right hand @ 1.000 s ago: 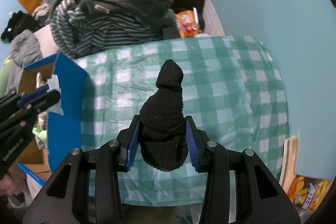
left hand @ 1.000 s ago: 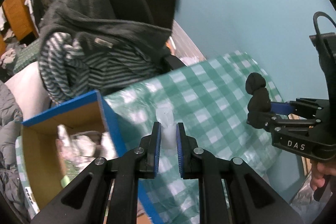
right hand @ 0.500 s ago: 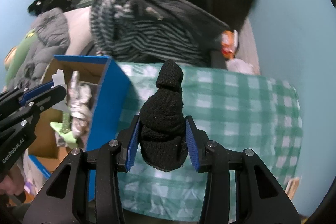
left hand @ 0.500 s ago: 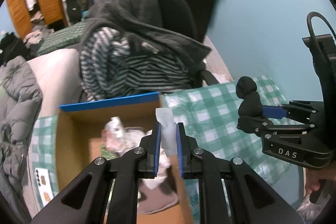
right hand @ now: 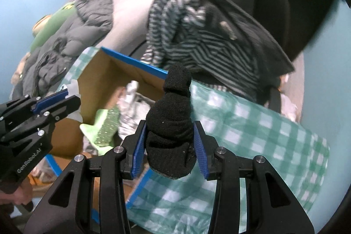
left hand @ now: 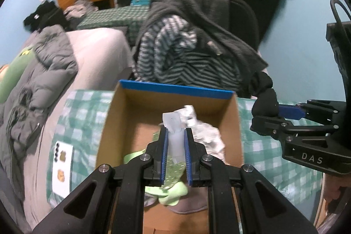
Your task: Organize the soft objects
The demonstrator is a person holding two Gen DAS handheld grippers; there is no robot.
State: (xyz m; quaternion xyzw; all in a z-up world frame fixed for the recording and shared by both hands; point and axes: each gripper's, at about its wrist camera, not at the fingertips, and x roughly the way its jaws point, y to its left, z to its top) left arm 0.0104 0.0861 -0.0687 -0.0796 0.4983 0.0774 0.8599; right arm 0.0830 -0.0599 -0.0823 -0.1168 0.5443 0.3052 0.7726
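My left gripper (left hand: 176, 139) is shut on a white soft piece (left hand: 174, 131) and holds it above the open cardboard box (left hand: 175, 90) with blue edges. The box holds a light green sock (left hand: 173, 192), crumpled silvery-white items (left hand: 208, 135) and a grey item. My right gripper (right hand: 170, 139) is shut on a rolled black sock (right hand: 173, 124), just right of the box (right hand: 131, 63). It shows in the left wrist view (left hand: 263, 102) at the box's right rim. The left gripper shows in the right wrist view (right hand: 54, 100) over the box.
The box stands on a green-and-white checked cloth (right hand: 252, 124). Behind it, a chair piled with a striped top (left hand: 186, 58) and dark hoodie. A bed with a grey jacket (left hand: 33, 71) lies left. A white card (left hand: 62, 168) lies left of the box. Blue wall to the right.
Both grippers have moved left with their loads. The left gripper went from over the cloth to above the box's inside; the right gripper came up to the box's right rim.
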